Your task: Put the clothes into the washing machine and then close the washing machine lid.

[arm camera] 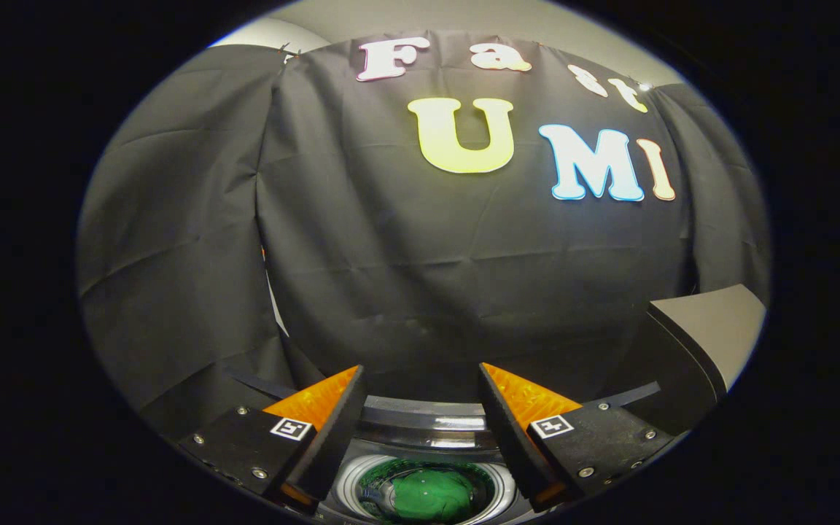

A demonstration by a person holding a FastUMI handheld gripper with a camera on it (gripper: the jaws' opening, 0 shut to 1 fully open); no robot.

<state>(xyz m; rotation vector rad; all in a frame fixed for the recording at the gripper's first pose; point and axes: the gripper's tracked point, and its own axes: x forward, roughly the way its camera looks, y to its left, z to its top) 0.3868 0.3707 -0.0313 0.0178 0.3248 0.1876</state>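
My gripper [420, 375] is open, its two fingers spread wide with nothing between them. It hovers above the washing machine [420, 419], whose dark round rim curves just below the fingertips. Down between the finger bases I see the shiny drum opening, and a green garment [431, 496] lies inside it. The machine's raised lid [712, 332], grey with a dark edge, stands tilted up to the right of the right finger [518, 397].
The booth's black cloth wall hangs close behind the machine and wraps round to both sides. A pale wall shows above the cloth.
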